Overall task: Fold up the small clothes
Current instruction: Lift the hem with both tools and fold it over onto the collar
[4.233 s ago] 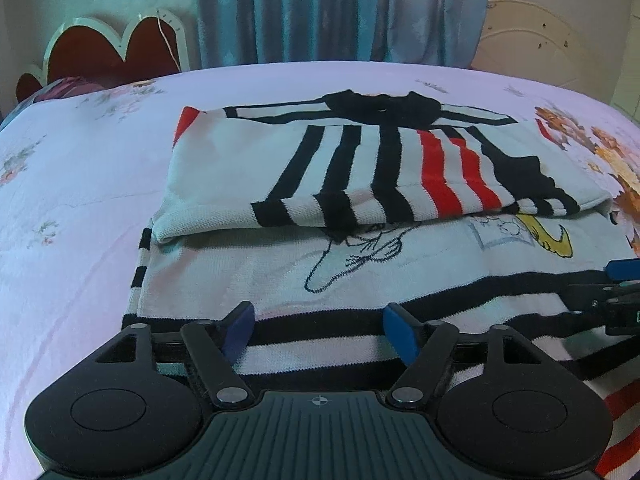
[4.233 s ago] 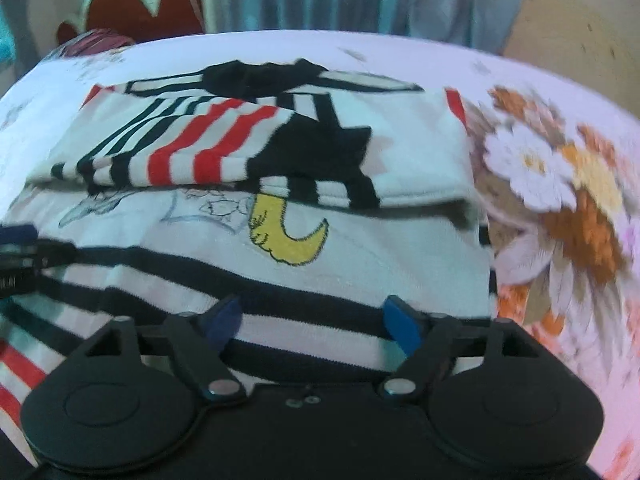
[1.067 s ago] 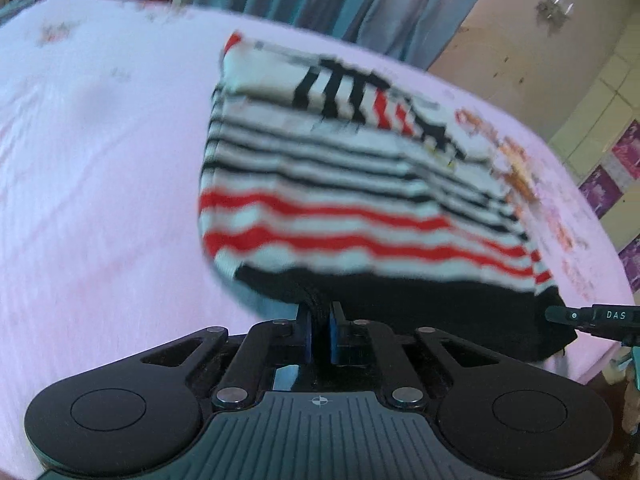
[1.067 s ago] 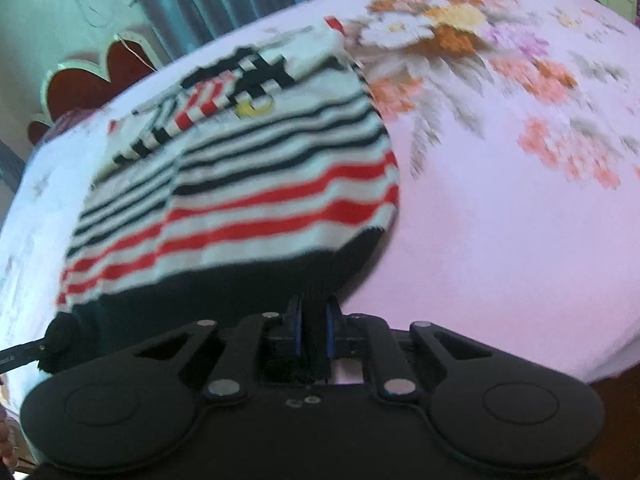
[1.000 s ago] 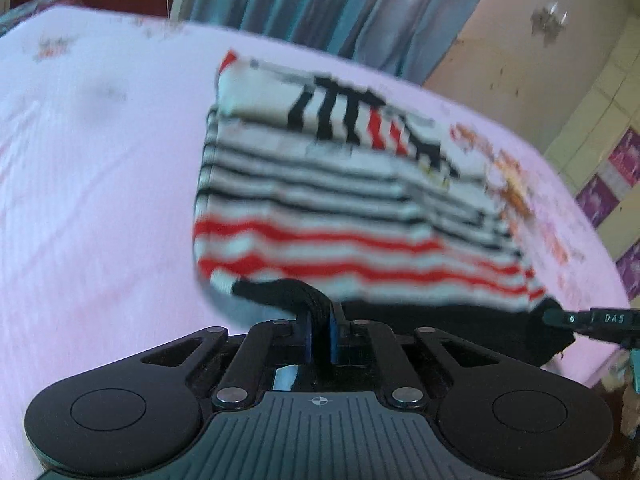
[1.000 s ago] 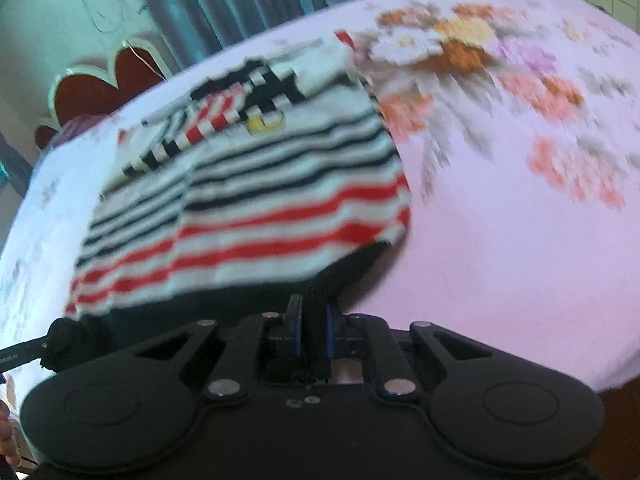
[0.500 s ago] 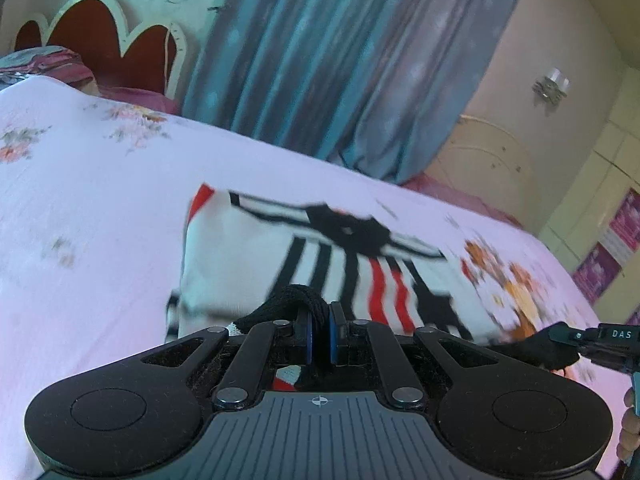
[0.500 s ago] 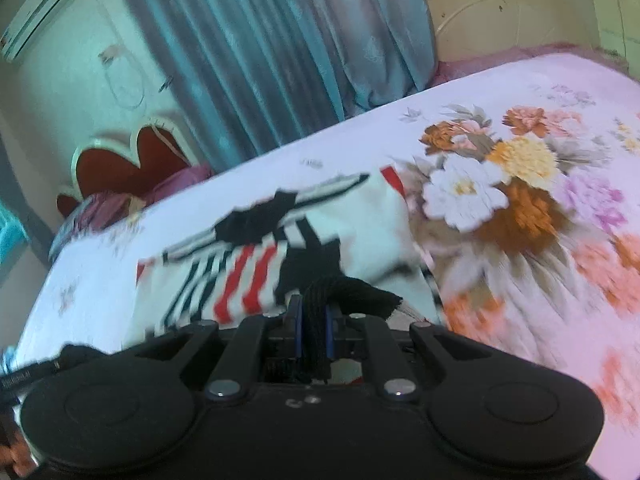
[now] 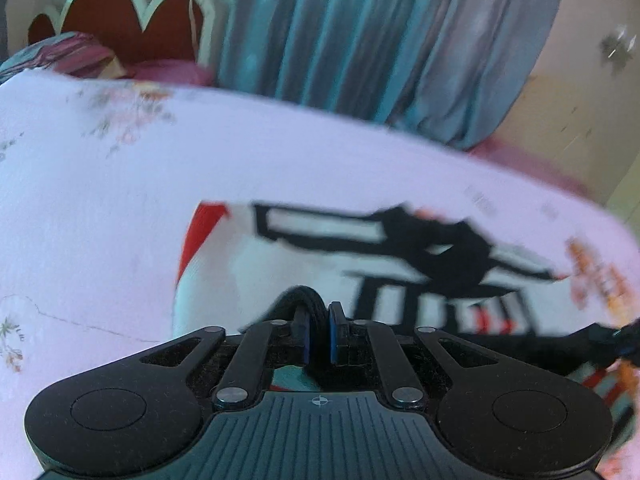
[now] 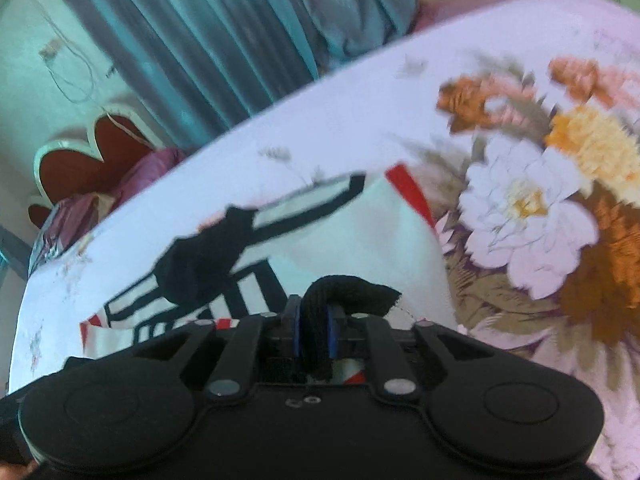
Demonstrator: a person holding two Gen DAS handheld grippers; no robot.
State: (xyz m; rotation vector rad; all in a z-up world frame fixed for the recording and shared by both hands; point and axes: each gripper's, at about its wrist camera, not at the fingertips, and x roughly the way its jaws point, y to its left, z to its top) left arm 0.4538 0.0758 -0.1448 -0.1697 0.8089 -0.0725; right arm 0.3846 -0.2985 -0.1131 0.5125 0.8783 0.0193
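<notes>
A white knit sweater (image 9: 280, 264) with black and red stripes and a black collar lies on the bed, its sleeves folded across its chest. It also shows in the right wrist view (image 10: 360, 240). My left gripper (image 9: 318, 332) is shut on the sweater's black hem (image 9: 298, 298), held above the upper part of the sweater. My right gripper (image 10: 312, 334) is shut on the other end of the black hem (image 10: 356, 286), over the sweater's right side. The lower body of the sweater hangs below both grippers, mostly hidden.
The bed has a pale pink sheet (image 9: 100, 184) with a large flower print (image 10: 540, 200) on the right. A scalloped red headboard (image 9: 128, 20) and a pillow (image 9: 68, 56) are at the far left. Blue curtains (image 9: 360, 32) hang behind the bed.
Both grippers have carried the hem up and forward over the sweater toward the collar. The striped lower body, seen stretched out a second ago, is now under the grippers.
</notes>
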